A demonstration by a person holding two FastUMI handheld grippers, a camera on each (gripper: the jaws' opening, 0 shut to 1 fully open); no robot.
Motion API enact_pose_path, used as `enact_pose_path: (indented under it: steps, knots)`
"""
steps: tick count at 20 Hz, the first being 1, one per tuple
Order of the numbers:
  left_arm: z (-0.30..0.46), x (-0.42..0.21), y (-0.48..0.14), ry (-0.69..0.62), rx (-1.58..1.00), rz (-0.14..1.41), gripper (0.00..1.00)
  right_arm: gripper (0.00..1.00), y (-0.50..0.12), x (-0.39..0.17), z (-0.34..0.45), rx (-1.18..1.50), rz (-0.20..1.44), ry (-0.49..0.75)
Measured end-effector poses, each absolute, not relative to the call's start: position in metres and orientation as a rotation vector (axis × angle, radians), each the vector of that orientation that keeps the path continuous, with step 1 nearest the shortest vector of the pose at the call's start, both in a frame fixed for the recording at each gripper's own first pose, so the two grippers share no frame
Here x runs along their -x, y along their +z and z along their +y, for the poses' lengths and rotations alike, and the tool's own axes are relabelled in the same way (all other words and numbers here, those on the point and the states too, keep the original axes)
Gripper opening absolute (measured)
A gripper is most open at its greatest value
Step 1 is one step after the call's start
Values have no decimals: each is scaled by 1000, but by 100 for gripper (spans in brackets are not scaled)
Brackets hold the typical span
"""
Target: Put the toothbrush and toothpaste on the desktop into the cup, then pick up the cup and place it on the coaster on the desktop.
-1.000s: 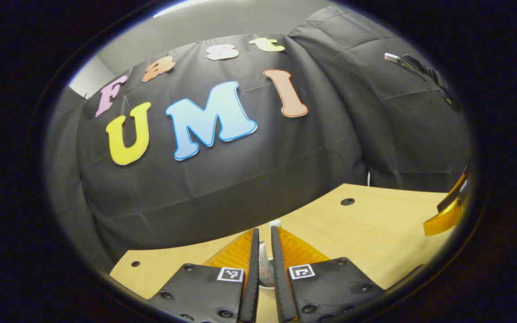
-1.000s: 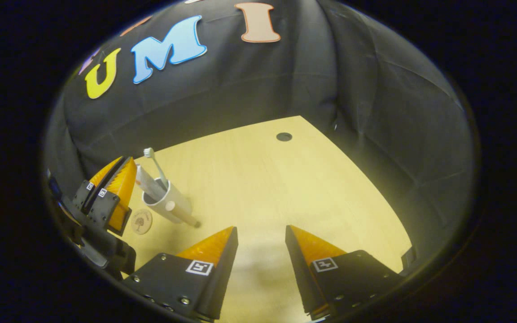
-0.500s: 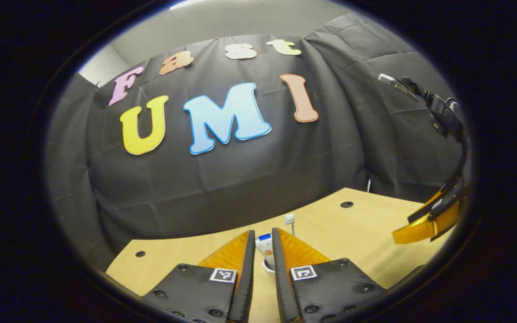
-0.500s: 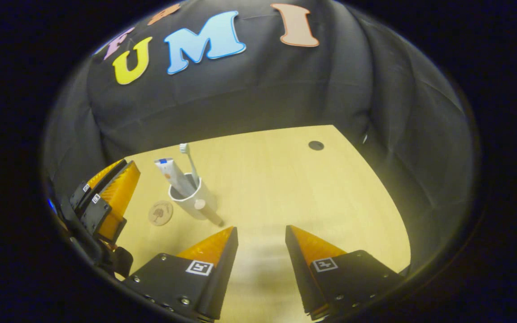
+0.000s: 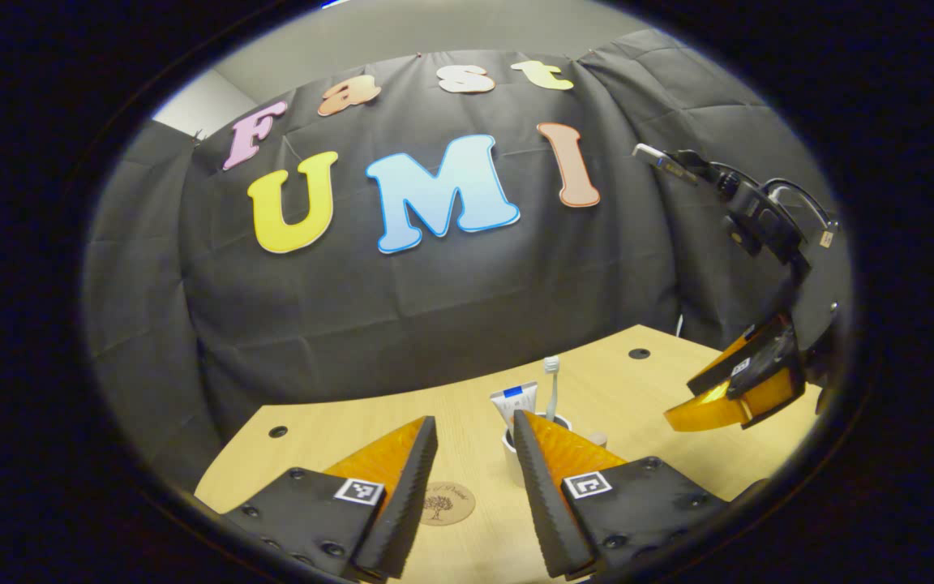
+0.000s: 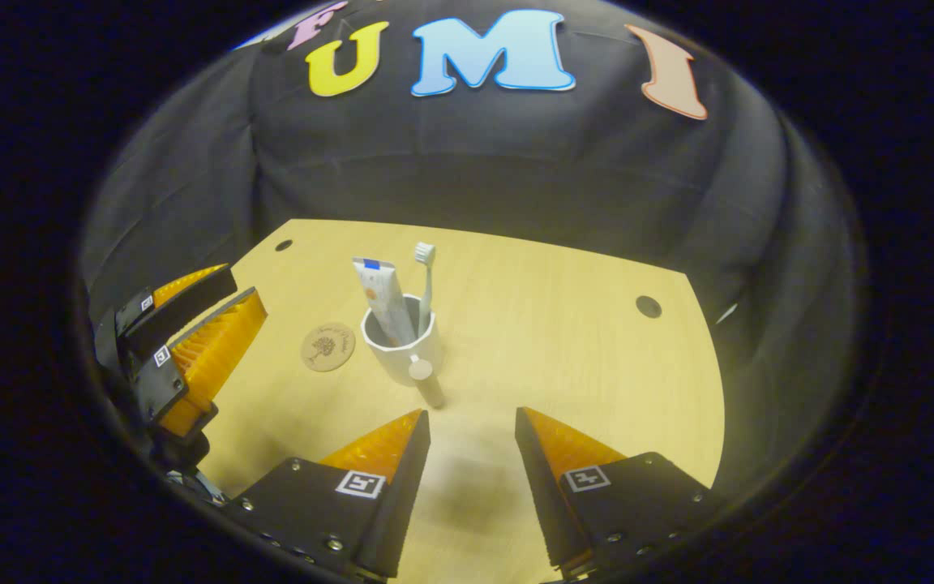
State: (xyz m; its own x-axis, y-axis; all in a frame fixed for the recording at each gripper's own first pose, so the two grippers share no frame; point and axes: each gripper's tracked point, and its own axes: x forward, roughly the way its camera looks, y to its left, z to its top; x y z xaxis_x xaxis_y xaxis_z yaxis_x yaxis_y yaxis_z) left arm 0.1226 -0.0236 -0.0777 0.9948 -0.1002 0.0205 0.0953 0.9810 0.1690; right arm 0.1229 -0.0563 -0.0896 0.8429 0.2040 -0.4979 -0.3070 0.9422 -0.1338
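A white cup (image 6: 400, 350) stands upright on the wooden desktop (image 6: 564, 357), its handle (image 6: 426, 383) pointing toward my right gripper (image 6: 469, 415). A toothpaste tube (image 6: 382, 296) and a toothbrush (image 6: 425, 276) stand inside it. A round wooden coaster (image 6: 327, 346) lies just left of the cup, apart from it. My right gripper is open and holds nothing, a little short of the handle. In the left gripper view my left gripper (image 5: 473, 422) is open over the coaster (image 5: 444, 503), with the cup (image 5: 509, 448), the toothpaste (image 5: 516, 401) and the toothbrush (image 5: 550, 381) just beyond its right finger.
Black cloth walls close the desk at the back and sides. Dark round holes (image 6: 648, 306) (image 6: 283, 244) sit near the desk's far corners. The left gripper (image 6: 246, 285) shows at the left edge of the right gripper view; the right gripper (image 5: 739, 385) hangs at the right of the left gripper view.
My left gripper, nearly shut around the toothpaste a second ago, has opened and drawn back; the tube stands in the cup. The right gripper's view has swung to face the cup.
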Motion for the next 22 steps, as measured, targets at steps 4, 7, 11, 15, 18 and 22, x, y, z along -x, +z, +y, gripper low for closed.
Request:
enact_pose_path:
  steps: [4,7,11,15,18,22]
  knots:
    - [-10,-111,-86,-87,-131,19,85,64,-91,-136,-43,305,534,347]
    - [3,-102,-94,-55,-103,44,92,64,-93,-146,-31,368,567,394]
    - [18,-94,-105,-25,-80,85,92,59,-104,-157,-23,429,632,437]
    - [32,-89,-118,4,-70,121,92,64,-114,-168,-17,476,678,462]
    - [48,-83,-124,45,-58,136,92,64,-120,-176,-12,497,701,481]
    - [66,-76,-132,99,-44,157,92,64,-128,-186,-9,513,730,486]
